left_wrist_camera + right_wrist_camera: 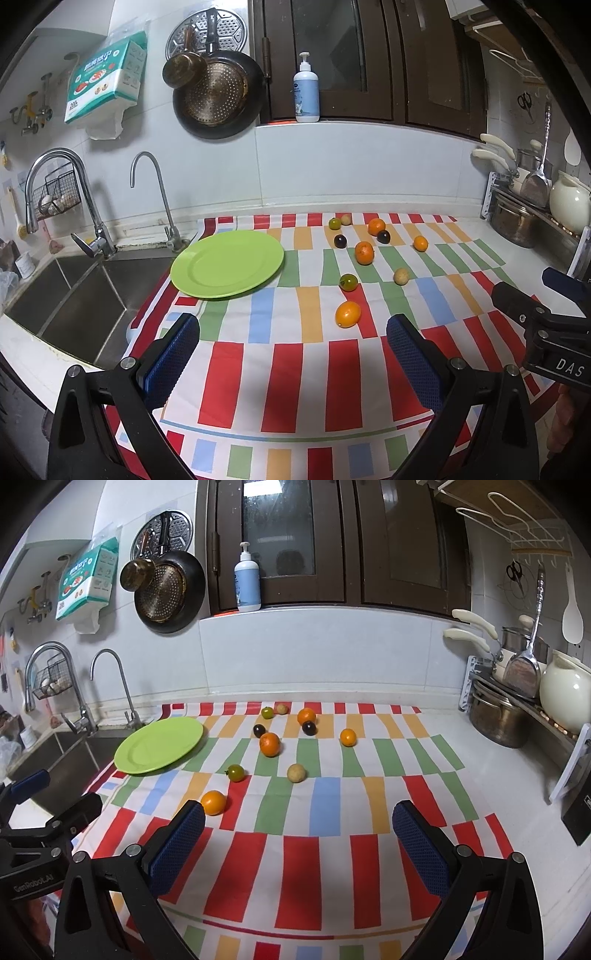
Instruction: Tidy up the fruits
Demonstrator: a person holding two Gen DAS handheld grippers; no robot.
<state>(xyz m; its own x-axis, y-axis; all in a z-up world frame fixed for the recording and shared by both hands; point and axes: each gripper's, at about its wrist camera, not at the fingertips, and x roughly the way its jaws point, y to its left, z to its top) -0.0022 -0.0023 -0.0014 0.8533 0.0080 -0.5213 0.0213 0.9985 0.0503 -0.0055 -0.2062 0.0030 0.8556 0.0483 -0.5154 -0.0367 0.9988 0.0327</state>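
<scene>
A green plate (226, 263) (159, 749) lies empty on the striped cloth (295, 369) (295, 849) beside the sink. Several small fruits are scattered on the cloth to its right: the nearest orange (347, 314) (214, 802), a green tomato (348, 282) (236, 772), a tan fruit (401, 276) (296, 773), a bigger orange (364, 253) (269, 744), dark plums (340, 241) (308, 727), and more further back. My left gripper (293, 332) is open and empty, short of the fruits. My right gripper (299, 819) is open and empty, its left finger close to the nearest orange.
A steel sink (81, 295) with two taps lies left of the cloth. Pots, a cream jug (565, 690) and utensils stand on a rack at the right. A soap bottle (306, 92) stands on the window ledge. Pans hang on the wall.
</scene>
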